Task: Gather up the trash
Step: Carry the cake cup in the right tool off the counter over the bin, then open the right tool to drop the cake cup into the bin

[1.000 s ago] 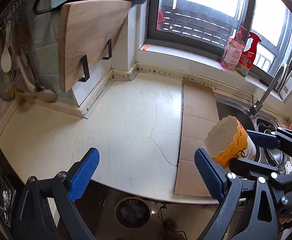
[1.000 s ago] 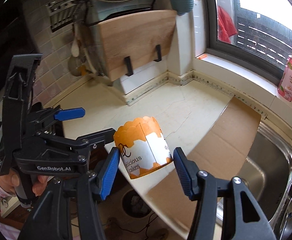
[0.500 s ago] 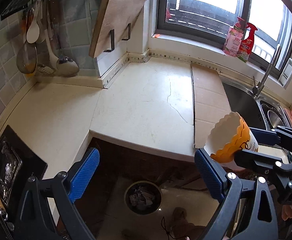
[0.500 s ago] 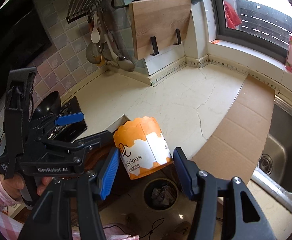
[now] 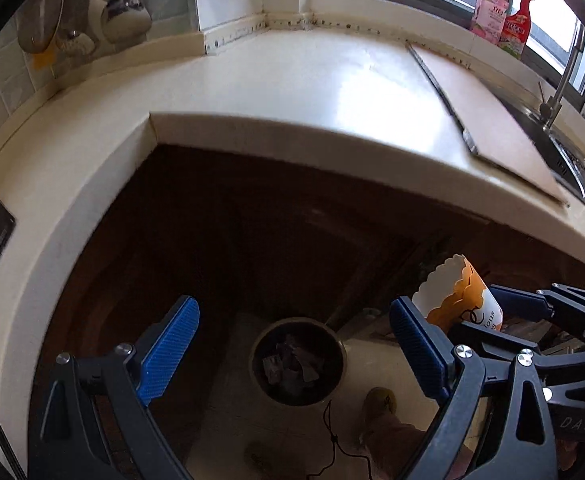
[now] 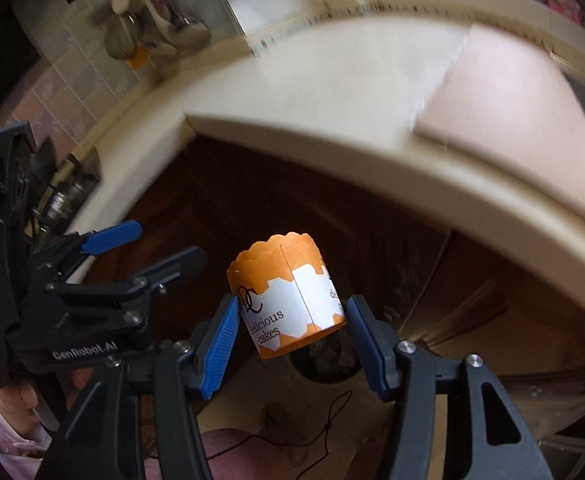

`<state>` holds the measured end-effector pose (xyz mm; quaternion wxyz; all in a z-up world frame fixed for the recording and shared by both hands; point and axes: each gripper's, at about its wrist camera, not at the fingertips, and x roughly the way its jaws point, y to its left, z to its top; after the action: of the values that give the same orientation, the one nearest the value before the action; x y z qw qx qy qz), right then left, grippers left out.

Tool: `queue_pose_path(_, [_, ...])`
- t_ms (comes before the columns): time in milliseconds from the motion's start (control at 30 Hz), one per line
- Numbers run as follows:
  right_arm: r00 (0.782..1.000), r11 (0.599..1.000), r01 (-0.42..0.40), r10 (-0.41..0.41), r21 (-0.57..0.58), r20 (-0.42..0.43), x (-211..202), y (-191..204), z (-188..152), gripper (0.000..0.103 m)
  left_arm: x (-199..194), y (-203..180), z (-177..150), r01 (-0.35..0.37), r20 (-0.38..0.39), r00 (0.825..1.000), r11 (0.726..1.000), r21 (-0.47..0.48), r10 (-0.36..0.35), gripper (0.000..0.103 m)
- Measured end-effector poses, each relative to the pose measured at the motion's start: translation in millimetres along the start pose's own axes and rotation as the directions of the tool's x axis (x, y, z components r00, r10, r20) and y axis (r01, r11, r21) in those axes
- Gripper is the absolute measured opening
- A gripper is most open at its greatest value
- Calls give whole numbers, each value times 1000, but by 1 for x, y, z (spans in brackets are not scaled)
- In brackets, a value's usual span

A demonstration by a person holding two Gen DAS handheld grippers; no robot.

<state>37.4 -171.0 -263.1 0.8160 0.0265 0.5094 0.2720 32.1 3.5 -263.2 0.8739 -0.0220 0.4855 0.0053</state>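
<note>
An orange and white paper cake cup with a scalloped rim is clamped between the blue pads of my right gripper, which is shut on it. The cup hangs in the air below the counter edge, just above a round trash bin on the floor, mostly hidden behind it. In the left wrist view the same cup shows at the right and the bin, holding crumpled scraps, sits on the floor between the fingers of my left gripper, which is open and empty.
The cream countertop curves overhead with dark cabinet doors under it. A cardboard sheet lies on the counter by the sink. Utensils hang on the tiled wall. A black cord trails on the floor.
Both grippers have dropped from above the counter to below its edge. The cup stayed clamped in the right gripper, and the floor bin has grown larger and closer in both views.
</note>
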Motion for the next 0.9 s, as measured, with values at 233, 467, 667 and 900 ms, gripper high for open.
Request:
queue_pose_path(233, [995, 1000, 19, -17, 14, -102, 99, -18, -52, 56, 89, 20, -50, -16, -56, 998, 999, -40, 14, 95])
queue_pose_path(467, [987, 999, 44, -45, -15, -156, 187, -32, -83, 56, 162, 33, -93, -74, -80, 994, 997, -28, 71, 95])
queue_pose_path(667, [982, 996, 70, -80, -60, -169, 231, -41, -92, 57, 202, 40, -112, -87, -104, 991, 996, -32, 84, 95])
queue_pose_path(900, [974, 992, 81, -98, -93, -205, 262, -44, -97, 64, 237, 57, -119, -85, -177, 982, 993, -77, 70, 95])
